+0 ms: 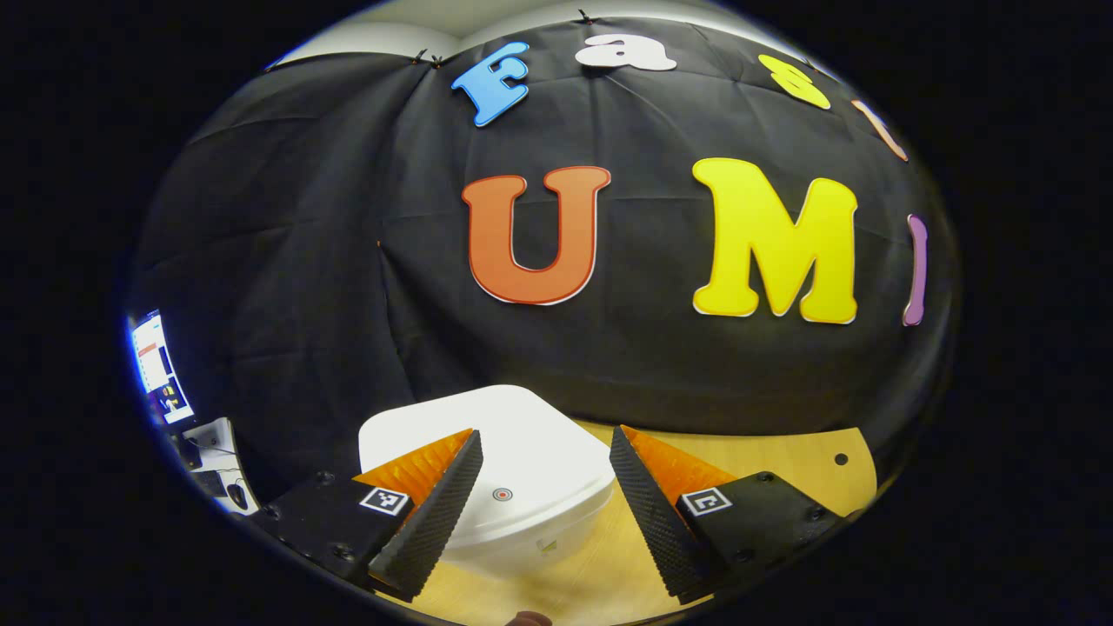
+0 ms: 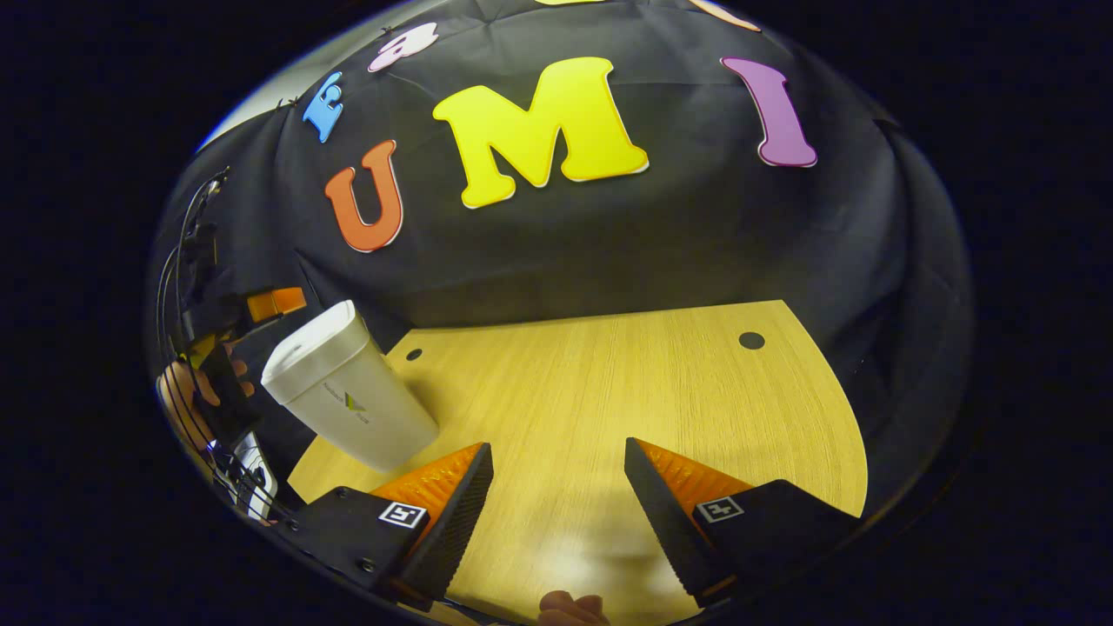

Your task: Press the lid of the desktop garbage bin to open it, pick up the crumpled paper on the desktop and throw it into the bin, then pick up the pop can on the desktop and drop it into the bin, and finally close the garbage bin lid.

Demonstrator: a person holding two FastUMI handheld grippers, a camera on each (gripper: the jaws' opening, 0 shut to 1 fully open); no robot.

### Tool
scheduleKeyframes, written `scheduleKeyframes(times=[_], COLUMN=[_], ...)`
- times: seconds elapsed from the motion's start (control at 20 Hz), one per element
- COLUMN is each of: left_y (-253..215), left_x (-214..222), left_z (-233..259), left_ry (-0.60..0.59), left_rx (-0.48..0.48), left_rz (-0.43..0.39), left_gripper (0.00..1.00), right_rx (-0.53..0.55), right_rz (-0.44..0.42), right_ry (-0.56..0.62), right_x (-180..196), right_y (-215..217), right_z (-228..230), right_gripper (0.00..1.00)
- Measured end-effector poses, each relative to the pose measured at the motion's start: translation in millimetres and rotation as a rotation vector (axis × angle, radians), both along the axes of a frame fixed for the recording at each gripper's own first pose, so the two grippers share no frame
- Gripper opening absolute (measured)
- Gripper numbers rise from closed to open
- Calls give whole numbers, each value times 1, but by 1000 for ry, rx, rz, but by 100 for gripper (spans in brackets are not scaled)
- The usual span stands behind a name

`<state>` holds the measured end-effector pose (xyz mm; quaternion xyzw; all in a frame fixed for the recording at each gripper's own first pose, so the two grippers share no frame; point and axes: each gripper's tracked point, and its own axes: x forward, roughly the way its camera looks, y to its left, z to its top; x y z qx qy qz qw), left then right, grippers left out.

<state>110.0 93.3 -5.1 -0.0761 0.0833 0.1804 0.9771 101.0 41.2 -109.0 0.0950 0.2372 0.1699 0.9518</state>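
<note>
We see the left gripper [image 1: 543, 491] spread wide above the white garbage bin [image 1: 522, 469], lid down, on the wooden worktop [image 1: 765, 452], the right gripper [image 2: 556, 491] likewise parted over bare worktop right of the bin [image 2: 352, 400], another gripper [image 2: 261, 309] hovering beside its lid.

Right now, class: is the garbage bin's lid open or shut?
Shut. The lid lies flat on the garbage bin, with no gap showing in either view.

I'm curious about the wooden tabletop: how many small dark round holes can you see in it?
2 in the right gripper view: one hole near the white bin, another hole toward the table's far right. More may be hidden behind the bin.
</note>
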Motion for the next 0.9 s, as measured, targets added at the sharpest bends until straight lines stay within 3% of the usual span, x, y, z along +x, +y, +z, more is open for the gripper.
scheduleKeyframes(times=[0.1,0.25,0.3,0.4,0.65,0.9], left_y=[-11,-29,-34,-46,-85,-105], left_x=[-17,-43,-48,-57,-78,-91], left_z=[2,-9,-12,-18,-22,-15], left_ry=[-8,-15,-16,-25,-52,-75], left_rx=[-21,35,58,73,66,95], left_rz=[-66,-141,-170,-208,-313,-386], left_gripper=[98,98,98,97,98,98], right_rx=[-26,-102,-122,-139,-151,-154], right_rz=[-25,-101,-128,-171,-254,-257], right_ry=[-48,-166,-213,-288,-373,-397], right_x=[-5,-9,-11,-19,-44,-67], right_y=[1,-9,-13,-17,-21,-8], right_z=[16,42,52,67,86,89], right_gripper=[96,96,92,96,96,96])
